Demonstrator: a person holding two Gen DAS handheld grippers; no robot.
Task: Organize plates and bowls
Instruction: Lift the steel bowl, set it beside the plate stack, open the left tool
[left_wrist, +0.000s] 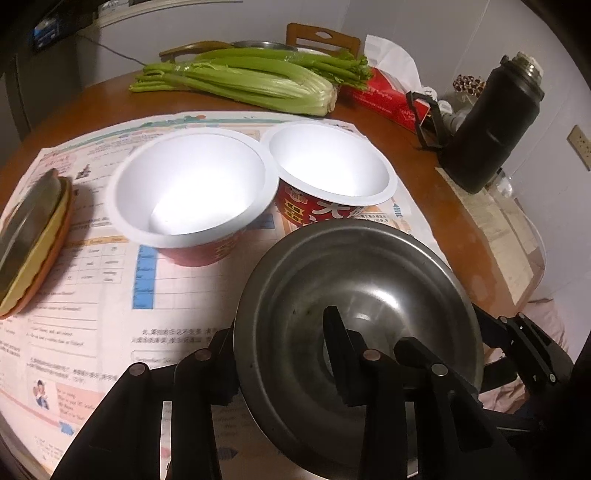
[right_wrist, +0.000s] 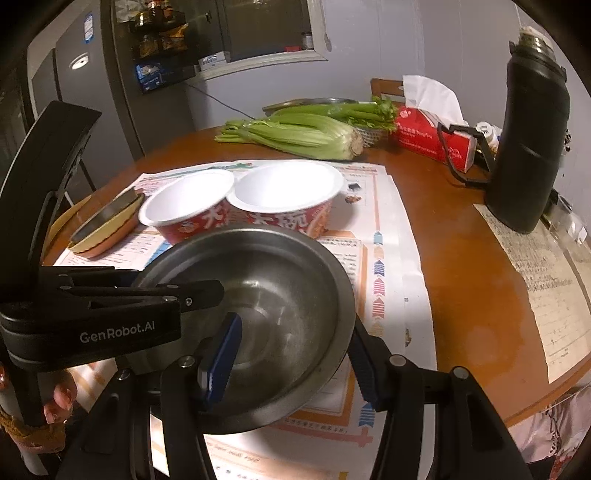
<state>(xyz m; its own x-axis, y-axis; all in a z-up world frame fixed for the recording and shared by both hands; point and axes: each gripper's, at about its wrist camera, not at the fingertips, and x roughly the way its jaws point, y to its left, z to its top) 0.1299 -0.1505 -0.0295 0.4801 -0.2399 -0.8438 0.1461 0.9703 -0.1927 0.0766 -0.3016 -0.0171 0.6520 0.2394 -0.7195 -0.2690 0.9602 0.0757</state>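
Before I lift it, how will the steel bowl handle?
The steel bowl looks thin-walled, so probably light and stiff. Its smooth metal rim may slip or pivot between the jaws; both the left gripper and right gripper clamp opposite edges. Probably no breakage risk, only clatter.

My left gripper (left_wrist: 284, 354) tilts steeply down, its fingers (left_wrist: 341, 354) pinched on the steel bowl (left_wrist: 369, 280) rim. My right gripper (right_wrist: 291, 358) slopes down too, blue fingers (right_wrist: 225, 354) clamping the opposite wall, one inside, one outside.
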